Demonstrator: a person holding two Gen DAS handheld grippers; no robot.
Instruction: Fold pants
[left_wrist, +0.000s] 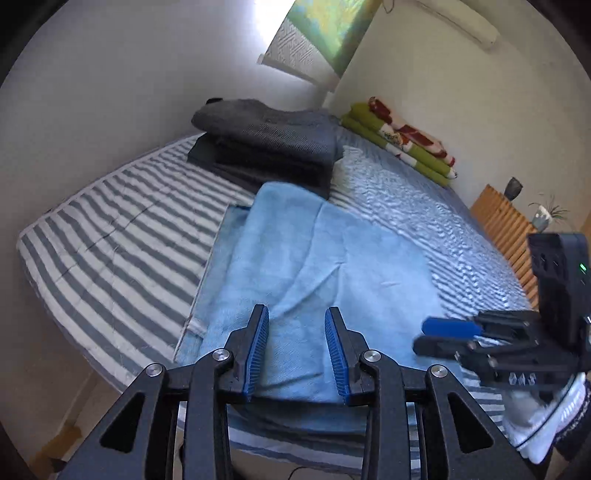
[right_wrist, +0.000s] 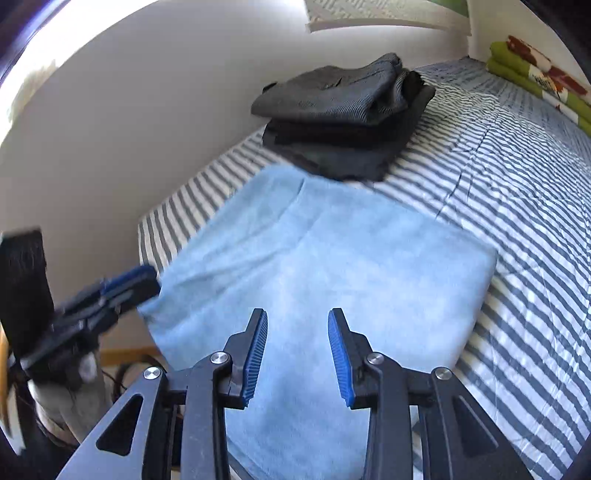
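Broadly, a striped bed (left_wrist: 122, 236) fills both views. Light blue pants (right_wrist: 314, 273) lie folded flat on its near part, their far edge just beside a stack of dark folded clothes (right_wrist: 343, 122). Above the pants' near end hover the left tool (left_wrist: 297, 350) and right tool (right_wrist: 297, 350), each spread wide apart and gripping nothing.

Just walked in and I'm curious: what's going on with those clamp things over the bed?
A person is folding laundry with a handheld gripper in each hand. The light blue pants lie partly folded on the striped bed. The left gripper and right gripper are both open above the fabric, gripping nothing. Behind sits a stack of dark folded clothes.
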